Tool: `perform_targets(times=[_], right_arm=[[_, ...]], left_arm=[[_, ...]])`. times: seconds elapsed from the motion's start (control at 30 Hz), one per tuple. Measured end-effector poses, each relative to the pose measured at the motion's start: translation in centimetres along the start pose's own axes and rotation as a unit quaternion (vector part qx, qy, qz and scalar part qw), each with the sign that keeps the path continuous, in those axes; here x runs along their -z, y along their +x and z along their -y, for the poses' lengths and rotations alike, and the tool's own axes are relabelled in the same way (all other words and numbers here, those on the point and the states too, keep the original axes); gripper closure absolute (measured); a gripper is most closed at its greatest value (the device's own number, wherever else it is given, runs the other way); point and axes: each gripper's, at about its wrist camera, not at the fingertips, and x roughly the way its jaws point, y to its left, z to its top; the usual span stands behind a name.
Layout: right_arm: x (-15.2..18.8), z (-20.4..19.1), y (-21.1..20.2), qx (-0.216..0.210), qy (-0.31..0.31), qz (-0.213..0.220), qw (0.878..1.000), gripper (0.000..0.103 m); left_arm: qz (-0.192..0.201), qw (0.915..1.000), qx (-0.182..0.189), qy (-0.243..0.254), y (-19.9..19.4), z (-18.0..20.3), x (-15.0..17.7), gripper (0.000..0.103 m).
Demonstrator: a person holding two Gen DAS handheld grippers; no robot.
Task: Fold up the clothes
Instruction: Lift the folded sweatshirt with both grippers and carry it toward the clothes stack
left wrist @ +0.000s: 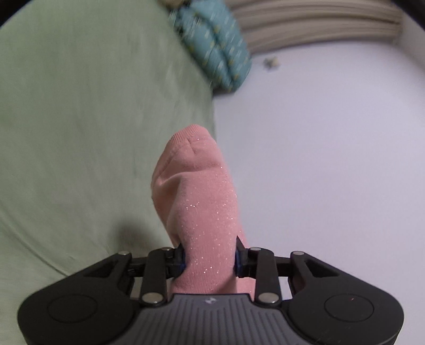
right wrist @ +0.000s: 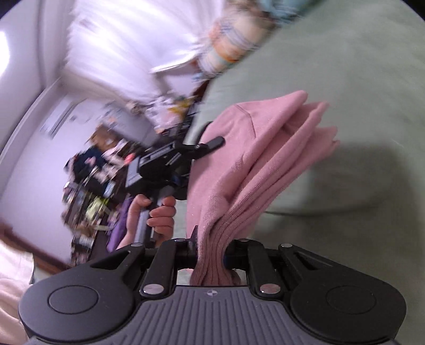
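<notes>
One pink garment [left wrist: 198, 201], two grippers, one green bed sheet [left wrist: 79, 132], one teal patterned pillow or rolled quilt [left wrist: 220, 50], one hand seen.

Left wrist view, left to right: green sheet fills the left half, lightly creased, blurred; pink garment rises up the middle from between the jaws, a bunched fold with a ribbed hem at the top and fine glitter specks across the knit; left gripper [left wrist: 209, 258] is clamped narrow on that fold, both pads pressing into the fabric from either side; garment sits lifted above the sheet, casting a shadow on it at lower left; teal pillow lies at top centre at the sheet's far edge; pale wall [left wrist: 332, 159] takes the right half; beige pleated curtain [left wrist: 318, 24] along the top right.

Right wrist view, left to right: cluttered room background [right wrist: 93, 172], too blurred to name items; a hand [right wrist: 156, 212] grips the handle of the other gripper; its black finger tip lies against the garment's left edge; pink garment hangs in several stacked folds, layered edges fanning up to the right, ribbed band gathered at the bottom; right gripper [right wrist: 211, 254] is pinched nearly closed on that ribbed band; green sheet behind and to the right, garment's shadow on it.
</notes>
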Motion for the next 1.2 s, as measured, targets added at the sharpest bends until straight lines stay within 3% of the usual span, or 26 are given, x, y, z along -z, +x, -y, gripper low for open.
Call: perform_targets(times=[0.2,0.37,0.5,0.6,0.7,0.77,0.83,0.87,0.93,1.0,1.07,1.13,1.2], right_arm=[[-3.3,-11.3,11.8,-0.070,-0.078,-0.048,0.993,0.090],[-5.2,-22.7,24.7,-0.150,-0.121,-0.079,0.978,0.090],[-4.1,-29.1,35.4,-0.179,-0.135,-0.080,0.971,0.090],[-1.1,-32.6,42.5,-0.172,-0.143,-0.057,0.973,0.089],[2.6,-32.8,48.0,-0.154,-0.115,-0.061,0.979,0.089],[4.8,-32.8,52.8,-0.136,-0.100,-0.087,0.982,0.089],[6.5,-32.3,54.6,-0.122,-0.094,-0.108,0.982,0.089],[7.8,-31.9,55.9,-0.111,-0.085,-0.128,0.982,0.089],[8.7,-32.0,55.9,-0.114,-0.085,-0.126,0.982,0.089],[8.1,-32.7,55.2,-0.116,-0.092,-0.114,0.982,0.089],[7.2,-33.9,54.0,-0.118,-0.107,-0.093,0.983,0.089],[6.2,-35.0,52.5,-0.120,-0.127,-0.070,0.982,0.089],[6.0,-35.6,52.2,-0.115,-0.142,-0.061,0.981,0.089]], left_arm=[[0.113,0.9932,-0.018,0.024,-19.9,2.6,-5.2,0.074],[0.186,0.9776,-0.081,0.057,-37.0,4.7,-10.2,0.074],[0.205,0.9677,-0.131,0.065,-46.4,4.8,-15.0,0.073],[0.202,0.9624,-0.176,0.043,-54.0,0.2,-18.2,0.073],[0.187,0.9567,-0.223,0.019,-60.1,-5.0,-20.1,0.073],[0.155,0.9539,-0.257,-0.015,-62.7,-9.6,-21.1,0.073],[0.132,0.9482,-0.284,-0.054,-65.6,-14.6,-21.1,0.073],[0.130,0.9463,-0.288,-0.067,-65.4,-16.8,-21.7,0.073],[0.140,0.9507,-0.268,-0.068,-66.9,-19.6,-22.6,0.073],[0.153,0.9569,-0.241,-0.053,-68.1,-19.2,-23.2,0.073],[0.162,0.9599,-0.226,-0.029,-66.6,-17.2,-24.4,0.073],[0.175,0.9632,-0.204,-0.010,-67.5,-14.2,-21.9,0.072],[0.181,0.9656,-0.187,-0.002,-67.0,-13.3,-21.4,0.070]])
